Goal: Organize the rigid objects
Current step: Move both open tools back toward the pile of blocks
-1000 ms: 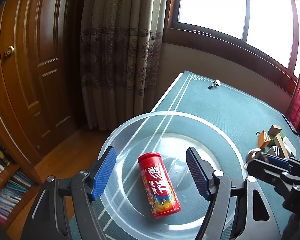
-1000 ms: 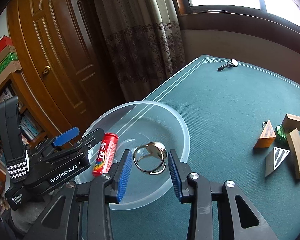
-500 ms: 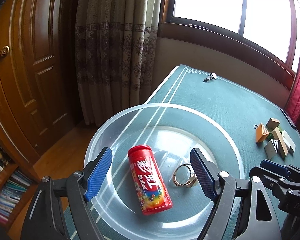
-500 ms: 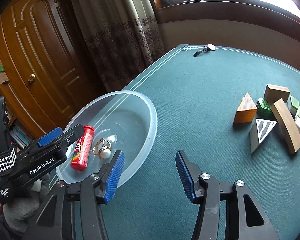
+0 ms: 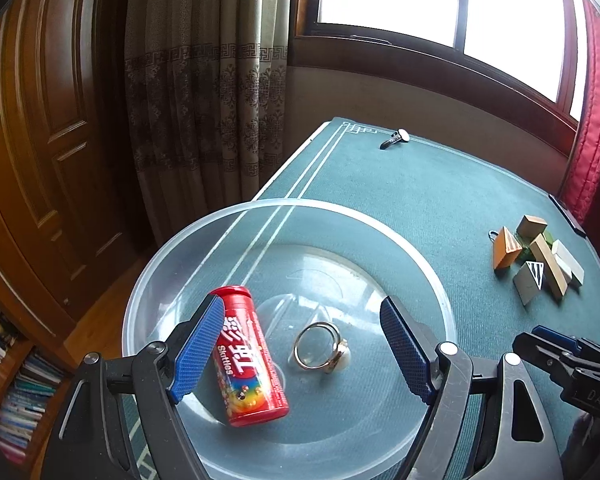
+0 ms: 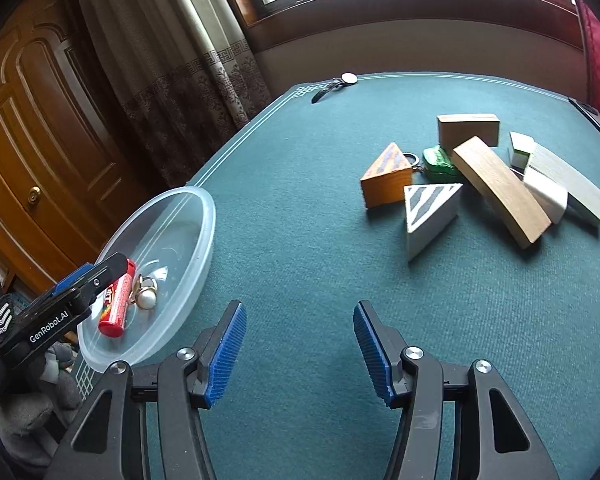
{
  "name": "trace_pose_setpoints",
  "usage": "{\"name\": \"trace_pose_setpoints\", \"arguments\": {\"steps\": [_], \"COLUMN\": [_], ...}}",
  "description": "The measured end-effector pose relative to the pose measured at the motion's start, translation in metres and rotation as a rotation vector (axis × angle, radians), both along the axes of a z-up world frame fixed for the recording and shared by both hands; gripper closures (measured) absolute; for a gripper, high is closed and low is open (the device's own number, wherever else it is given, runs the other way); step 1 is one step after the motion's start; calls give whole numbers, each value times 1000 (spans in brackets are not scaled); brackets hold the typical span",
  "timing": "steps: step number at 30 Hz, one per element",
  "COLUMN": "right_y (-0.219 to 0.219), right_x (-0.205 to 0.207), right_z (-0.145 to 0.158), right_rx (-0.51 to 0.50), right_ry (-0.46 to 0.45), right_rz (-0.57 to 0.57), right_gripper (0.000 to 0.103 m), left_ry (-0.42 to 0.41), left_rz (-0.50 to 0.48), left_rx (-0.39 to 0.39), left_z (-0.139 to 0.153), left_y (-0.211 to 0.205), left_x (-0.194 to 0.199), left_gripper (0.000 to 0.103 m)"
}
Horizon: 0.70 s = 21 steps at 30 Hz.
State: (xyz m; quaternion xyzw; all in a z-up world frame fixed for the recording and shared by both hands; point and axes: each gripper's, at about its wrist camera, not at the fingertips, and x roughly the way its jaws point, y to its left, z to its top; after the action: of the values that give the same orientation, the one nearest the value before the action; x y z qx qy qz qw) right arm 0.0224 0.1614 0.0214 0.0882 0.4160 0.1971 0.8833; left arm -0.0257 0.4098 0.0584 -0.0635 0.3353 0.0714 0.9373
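Wooden blocks (image 6: 492, 176) are heaped together on the green felt table (image 6: 300, 240), well apart from a clear plastic bowl (image 6: 204, 236) set at the table's corner. Among the heap, an orange wedge (image 6: 386, 182), a striped grey wedge (image 6: 430, 212), a long curved plank (image 6: 500, 192) and a green keychain (image 6: 438, 164) are seen touching one another. Inside the bowl, a red Skittles tube (image 5: 250, 360) is laid on its side, and a gold ring with a pearl (image 5: 320, 346) is resting just beside it. The left gripper (image 5: 302, 350) is held above the bowl with its jaws spread wide and nothing between them. The right gripper (image 6: 300, 354) is held over bare felt between bowl and blocks, jaws likewise wide apart and empty. A wristwatch (image 6: 336, 84) is lying at the far table edge.
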Motion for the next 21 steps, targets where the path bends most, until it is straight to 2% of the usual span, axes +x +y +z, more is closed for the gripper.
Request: {"name": "trace_pose_setpoints", "arguments": {"steps": [10,21], "right_y": [-56,-112], "right_x": [-3,-7], "right_z": [-8,-12], "right_rx": [24,4], "right_ry": [7,-18], "right_rz": [-133,-250], "right_gripper": [42,42], "left_ry": [14,29], "left_rz": [-101,-261], "left_rx": [32,52], "left_z": [5,10], "left_y": [-46,-121], "left_x": [12,30], "left_gripper": [22,22]}}
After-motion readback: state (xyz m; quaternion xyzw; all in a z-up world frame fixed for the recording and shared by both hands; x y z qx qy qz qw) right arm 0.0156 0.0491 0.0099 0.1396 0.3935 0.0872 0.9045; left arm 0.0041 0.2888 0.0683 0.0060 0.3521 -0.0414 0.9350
